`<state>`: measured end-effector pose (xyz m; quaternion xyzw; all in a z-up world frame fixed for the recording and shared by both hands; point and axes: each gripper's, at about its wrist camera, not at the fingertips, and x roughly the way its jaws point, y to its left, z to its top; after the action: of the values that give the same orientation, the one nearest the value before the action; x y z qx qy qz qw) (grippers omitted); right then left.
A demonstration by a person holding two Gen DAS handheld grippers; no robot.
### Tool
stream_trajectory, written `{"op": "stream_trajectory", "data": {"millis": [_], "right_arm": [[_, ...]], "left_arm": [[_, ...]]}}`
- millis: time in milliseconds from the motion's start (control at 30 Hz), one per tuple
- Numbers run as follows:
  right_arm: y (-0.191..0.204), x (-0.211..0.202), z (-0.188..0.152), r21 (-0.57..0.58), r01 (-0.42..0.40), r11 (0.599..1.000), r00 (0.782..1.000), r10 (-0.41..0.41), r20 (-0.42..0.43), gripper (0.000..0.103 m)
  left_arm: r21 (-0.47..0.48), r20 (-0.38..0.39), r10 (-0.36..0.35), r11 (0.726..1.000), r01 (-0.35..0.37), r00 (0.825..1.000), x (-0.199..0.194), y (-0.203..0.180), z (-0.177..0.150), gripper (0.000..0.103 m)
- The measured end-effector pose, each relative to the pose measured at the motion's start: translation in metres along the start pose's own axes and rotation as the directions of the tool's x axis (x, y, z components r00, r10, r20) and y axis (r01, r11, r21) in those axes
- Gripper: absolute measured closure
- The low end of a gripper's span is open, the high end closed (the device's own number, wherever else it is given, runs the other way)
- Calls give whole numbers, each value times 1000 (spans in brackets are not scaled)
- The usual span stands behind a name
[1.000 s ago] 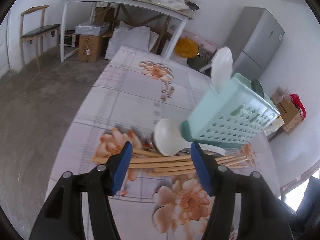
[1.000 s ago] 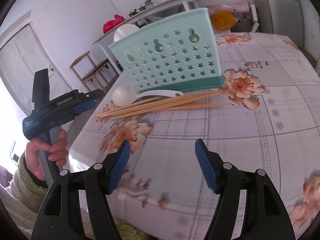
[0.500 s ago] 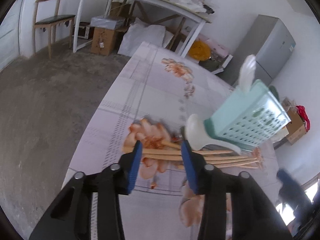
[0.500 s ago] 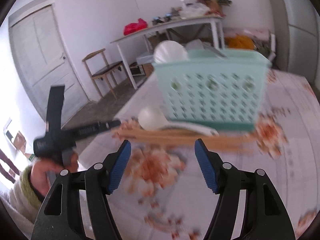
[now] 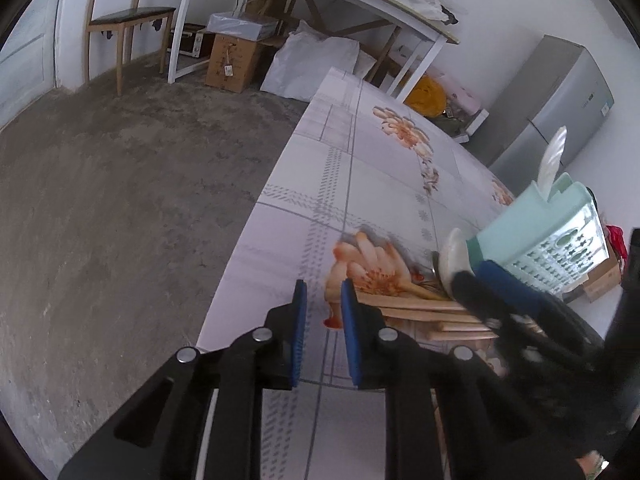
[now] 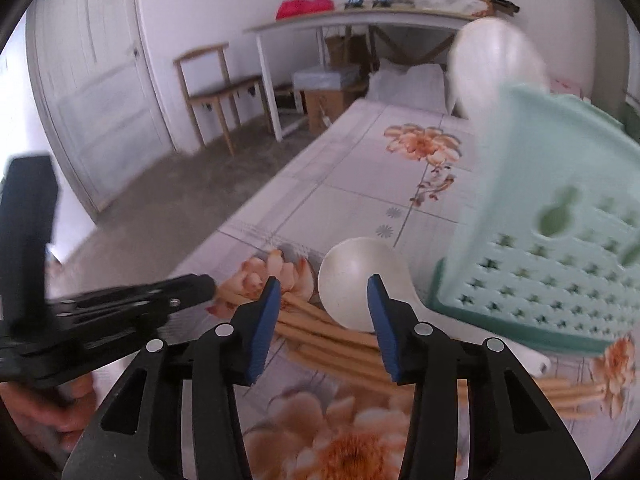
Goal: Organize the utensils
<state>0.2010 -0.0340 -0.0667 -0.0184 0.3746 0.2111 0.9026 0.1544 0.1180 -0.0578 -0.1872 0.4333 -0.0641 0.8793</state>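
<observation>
Several chopsticks bundled near surface left edge, lengthwise along front edge; two spoons: one flat, one upright in basket. Left fingers and right fingers closing, empty.

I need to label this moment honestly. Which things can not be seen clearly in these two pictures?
- Chopsticks: right wrist view, far ends behind the right gripper; exact count unclear.
- Basket: blurred, cut by the right edge; contents hidden apart from a white spoon.
- Left gripper: left wrist view, contact with chopstick tips unclear.
</observation>
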Motion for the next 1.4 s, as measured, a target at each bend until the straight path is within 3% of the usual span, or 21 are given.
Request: {"op": "stream_trajectory", "data": {"millis": [300, 500, 700, 967, 1233, 1400], "right_arm": [[4, 27, 3, -27, 99, 995, 990, -101, -97, 66], [0, 26, 2, -14, 96, 995, 990, -97, -106, 83], [1, 24, 4, -5, 85, 996, 992, -85, -90, 93], [-2, 11, 6, 15, 63, 998, 996, -62, -67, 96], [-3, -23, 12, 49, 12, 999, 1000, -12, 0, 99], [-12, -59, 14, 94, -65, 993, 996, 58, 69, 100]], "left_arm": [[3, 10, -5, 1000, 5, 1000, -3, -1, 5, 86], [7, 3, 0, 1000, 0, 1000, -4, -3, 1, 86], [6, 4, 0, 1000, 0, 1000, -4, -3, 1, 86], [6, 10, 0, 1000, 0, 1000, -5, -4, 0, 86], [6, 15, -4, 1000, 4, 1000, -7, -5, 1, 86], [7, 31, -5, 1000, 5, 999, -10, -6, 2, 87]]}}
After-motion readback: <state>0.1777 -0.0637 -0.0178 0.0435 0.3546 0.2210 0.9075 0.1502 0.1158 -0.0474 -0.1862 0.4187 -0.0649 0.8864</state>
